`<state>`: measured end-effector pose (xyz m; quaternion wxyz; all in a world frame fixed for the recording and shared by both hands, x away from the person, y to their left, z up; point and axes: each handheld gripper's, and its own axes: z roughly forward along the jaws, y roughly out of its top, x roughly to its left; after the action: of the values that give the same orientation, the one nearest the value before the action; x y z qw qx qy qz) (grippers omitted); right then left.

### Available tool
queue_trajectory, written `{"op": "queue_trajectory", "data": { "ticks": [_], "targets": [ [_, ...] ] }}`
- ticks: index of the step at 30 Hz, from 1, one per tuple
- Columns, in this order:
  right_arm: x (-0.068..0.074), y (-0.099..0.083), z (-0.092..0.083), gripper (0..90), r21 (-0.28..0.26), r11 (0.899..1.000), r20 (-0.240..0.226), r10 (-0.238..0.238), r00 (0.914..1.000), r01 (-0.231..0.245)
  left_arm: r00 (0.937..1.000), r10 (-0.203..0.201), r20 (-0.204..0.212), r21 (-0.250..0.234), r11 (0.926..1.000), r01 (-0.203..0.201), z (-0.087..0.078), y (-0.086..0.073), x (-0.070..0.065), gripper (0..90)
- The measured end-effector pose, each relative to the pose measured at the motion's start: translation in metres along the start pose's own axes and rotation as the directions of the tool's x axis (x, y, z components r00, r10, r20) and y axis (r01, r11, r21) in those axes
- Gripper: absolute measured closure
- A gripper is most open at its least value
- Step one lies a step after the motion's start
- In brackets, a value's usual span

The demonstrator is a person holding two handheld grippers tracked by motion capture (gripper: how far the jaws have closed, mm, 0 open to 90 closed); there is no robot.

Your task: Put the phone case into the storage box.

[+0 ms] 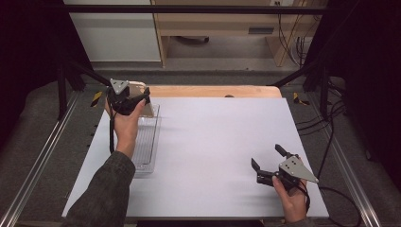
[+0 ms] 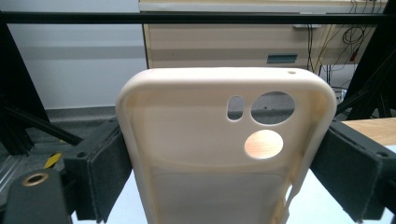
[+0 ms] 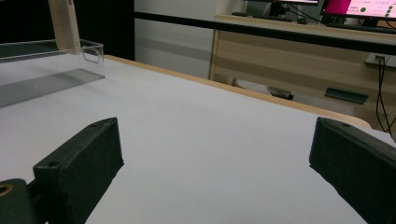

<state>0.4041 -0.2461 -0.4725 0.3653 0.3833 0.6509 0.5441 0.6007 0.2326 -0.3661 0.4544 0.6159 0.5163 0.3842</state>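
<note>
A: What do we have in the left gripper [image 1: 140, 98]?

B: We see its jaws pinching a cream phone case [image 2: 224, 144] by the side edges, held upright above the far end of the clear tray [image 1: 147, 142] at the table's [image 1: 213, 142] left.

A: And the right gripper [image 1: 267, 163]?

B: We see it spread wide with nothing between the jaws, low over the table's near right, well apart from the tray.
</note>
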Motion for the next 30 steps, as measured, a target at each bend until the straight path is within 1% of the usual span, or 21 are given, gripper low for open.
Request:
{"op": "queue_trajectory", "data": {
  "ticks": [10, 20, 24, 30],
  "targets": [
    [0.000, -0.001, 0.001, 2.7, 0.006, 1.000, -0.005, 0.002, 1.0000, -0.001, 1.0000, 0.005, -0.002, 0.029, 0.9996, -0.005, 0.011, -0.012, -0.003, 10.8],
    [0.000, -0.001, 0.001, 2.7, 0.007, 1.000, -0.008, 0.004, 1.0000, -0.003, 0.9999, -0.002, -0.012, 0.051, 0.9987, 0.002, 0.023, -0.022, -0.005, 10.8],
    [0.000, -0.001, 0.001, 2.7, 0.009, 1.000, -0.009, 0.004, 0.9999, -0.004, 0.9999, 0.000, -0.014, 0.057, 0.9984, 0.001, 0.025, -0.024, -0.005, 10.8],
    [0.000, -0.001, 0.002, 2.7, 0.008, 1.000, -0.012, 0.005, 0.9999, -0.005, 0.9998, -0.009, -0.018, 0.058, 0.9983, 0.010, 0.027, -0.025, -0.006, 10.8]
  ]
}}
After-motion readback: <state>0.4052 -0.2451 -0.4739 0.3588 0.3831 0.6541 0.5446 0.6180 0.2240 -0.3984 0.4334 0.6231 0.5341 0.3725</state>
